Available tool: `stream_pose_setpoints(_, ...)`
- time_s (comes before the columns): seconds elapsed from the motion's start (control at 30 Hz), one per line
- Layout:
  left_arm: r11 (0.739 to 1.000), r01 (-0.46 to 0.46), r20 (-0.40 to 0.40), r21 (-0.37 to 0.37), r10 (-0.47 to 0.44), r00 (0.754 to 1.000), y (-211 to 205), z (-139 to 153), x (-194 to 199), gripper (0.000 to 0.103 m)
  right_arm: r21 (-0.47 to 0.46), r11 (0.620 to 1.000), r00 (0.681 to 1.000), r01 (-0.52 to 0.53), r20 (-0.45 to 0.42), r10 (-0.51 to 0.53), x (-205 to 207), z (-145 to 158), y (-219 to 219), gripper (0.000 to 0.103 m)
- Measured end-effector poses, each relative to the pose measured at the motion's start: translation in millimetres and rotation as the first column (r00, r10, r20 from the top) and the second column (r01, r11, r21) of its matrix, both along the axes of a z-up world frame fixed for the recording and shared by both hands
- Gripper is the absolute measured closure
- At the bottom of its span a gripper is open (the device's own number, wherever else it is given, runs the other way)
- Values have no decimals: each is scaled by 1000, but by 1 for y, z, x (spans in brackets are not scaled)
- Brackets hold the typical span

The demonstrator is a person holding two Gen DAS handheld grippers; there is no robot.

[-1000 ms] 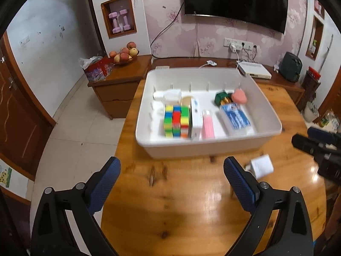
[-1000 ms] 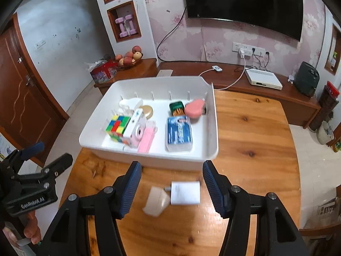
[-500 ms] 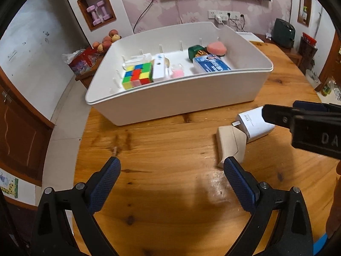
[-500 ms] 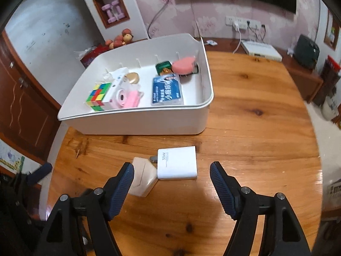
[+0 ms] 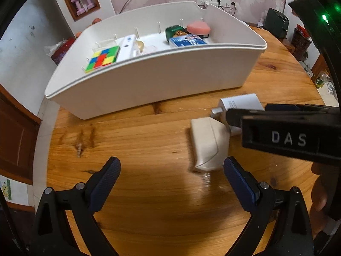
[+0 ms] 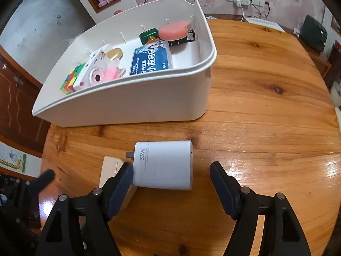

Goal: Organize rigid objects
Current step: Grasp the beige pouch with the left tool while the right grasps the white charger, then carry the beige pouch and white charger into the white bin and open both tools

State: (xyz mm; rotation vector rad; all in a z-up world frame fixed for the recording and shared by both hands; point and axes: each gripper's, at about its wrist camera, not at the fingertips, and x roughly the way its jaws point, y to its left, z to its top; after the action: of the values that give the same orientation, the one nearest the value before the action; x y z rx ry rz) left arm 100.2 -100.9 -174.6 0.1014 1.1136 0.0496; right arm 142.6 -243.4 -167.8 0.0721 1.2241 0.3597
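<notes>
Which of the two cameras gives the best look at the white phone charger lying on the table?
The right wrist view: the white charger fills the foreground, its printed marking readable. In the left wrist view the right gripper hides part of it.

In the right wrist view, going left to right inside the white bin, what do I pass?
Puzzle cube → toy camera → gold cap → blue pack → pink case, all in the bin.
</notes>
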Motion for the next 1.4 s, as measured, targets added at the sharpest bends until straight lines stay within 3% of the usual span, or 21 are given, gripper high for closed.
stream_pose_setpoints(0.5,1000,-23,-20,-11,22,1000,-11,-19,19,6,-37,999,1000,22,4,-22,7,4,-7,28)
stream_pose_setpoints(0.67,998,-39,-58,-51,36,998,-3,-30,23,8,-48,999,1000,0,-10,0,9,3,5,28)
stream_pose_setpoints(0.77,998,-42,-48,-50,39,998,-1,-29,22,18,-83,997,1000,-1,-16,0,10,-2,11,28)
stream_pose_setpoints(0.87,996,-40,-43,-75,37,998,2,-27,23,35,-108,994,1000,-2,-11,1,9,-6,16,28)
stream_pose_setpoints(0.93,996,-35,-38,-87,32,999,1,-26,22,53,-120,993,1000,-4,-4,4,9,-7,18,29)
stream_pose_setpoints(0.97,996,-31,-33,-85,29,999,1,-25,21,57,-124,992,1000,-3,6,4,8,-7,18,36)
stream_pose_setpoints(1.0,996,-30,-33,-79,28,999,0,-25,21,57,-137,991,1000,-3,18,5,7,-7,20,42)
stream_pose_setpoints(1.4,1000,-23,7,-21,23,1000,14,-4,3,58,-81,996,1000,-19,7,20,-15,0,17,44)
